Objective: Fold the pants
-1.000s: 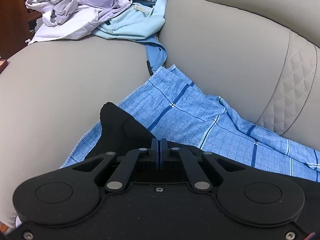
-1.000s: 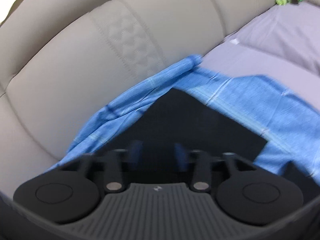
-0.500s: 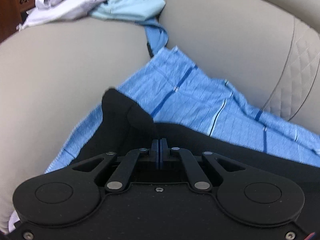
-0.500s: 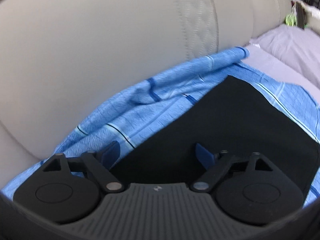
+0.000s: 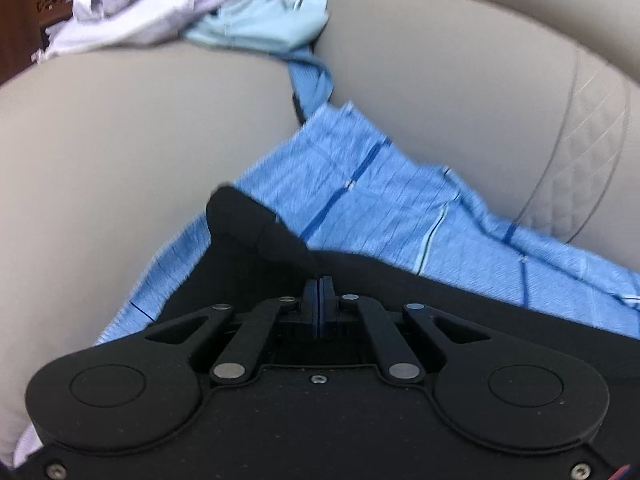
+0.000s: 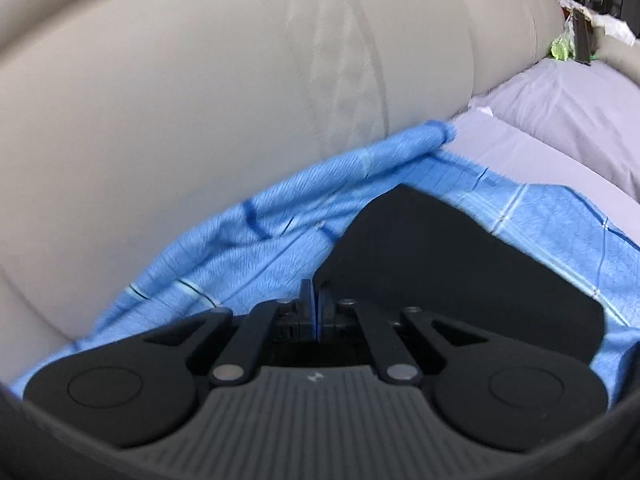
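The black pants (image 5: 256, 248) are lying on a blue checked sheet (image 5: 372, 200) on the sofa (image 5: 120, 152). They're looking soft and floppy, so edges and corners are the spots to grab. The left hand-held gripper (image 5: 319, 300) is pinching the pants. The right hand-held gripper (image 6: 314, 300), spread wide half a second ago, is now pinching them too.
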The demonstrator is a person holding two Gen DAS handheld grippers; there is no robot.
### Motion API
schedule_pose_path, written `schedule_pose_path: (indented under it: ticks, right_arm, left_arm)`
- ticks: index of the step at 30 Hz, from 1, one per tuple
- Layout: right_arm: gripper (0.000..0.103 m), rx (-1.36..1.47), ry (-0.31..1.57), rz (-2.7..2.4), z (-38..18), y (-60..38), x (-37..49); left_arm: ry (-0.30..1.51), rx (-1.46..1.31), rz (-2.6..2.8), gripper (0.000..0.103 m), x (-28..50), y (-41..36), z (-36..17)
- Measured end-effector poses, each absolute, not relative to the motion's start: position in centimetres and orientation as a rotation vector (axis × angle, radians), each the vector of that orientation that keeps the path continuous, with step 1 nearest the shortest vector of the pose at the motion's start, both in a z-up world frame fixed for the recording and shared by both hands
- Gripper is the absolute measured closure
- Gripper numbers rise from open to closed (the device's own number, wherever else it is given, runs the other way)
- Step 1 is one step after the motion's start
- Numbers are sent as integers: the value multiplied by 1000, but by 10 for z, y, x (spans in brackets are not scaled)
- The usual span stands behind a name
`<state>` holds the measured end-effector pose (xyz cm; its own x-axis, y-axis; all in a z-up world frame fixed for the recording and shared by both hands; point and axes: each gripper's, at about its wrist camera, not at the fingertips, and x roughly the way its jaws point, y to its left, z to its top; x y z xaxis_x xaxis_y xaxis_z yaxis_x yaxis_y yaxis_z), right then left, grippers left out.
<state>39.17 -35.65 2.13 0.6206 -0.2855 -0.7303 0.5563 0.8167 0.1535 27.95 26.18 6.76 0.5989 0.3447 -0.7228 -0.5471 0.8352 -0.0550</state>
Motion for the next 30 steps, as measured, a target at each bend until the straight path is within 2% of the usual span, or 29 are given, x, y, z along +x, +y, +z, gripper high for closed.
schedule_pose_path:
  ticks: [7,14,23,30]
  right_arm:
    - [101,477,618,-429,56,-394,274]
    - [101,433,589,-466,83,-414,173]
    - [101,466,599,-483,78,-422,94]
    - [101,466,590,-531,77,-425,57]
  left_arm:
    - [708,-269,474,101,226,260,109]
    - [730,-283,463,101,155,263,118]
    - [784,-351,495,101,87,270,106]
    - [750,-381,512,102,48,273,115]
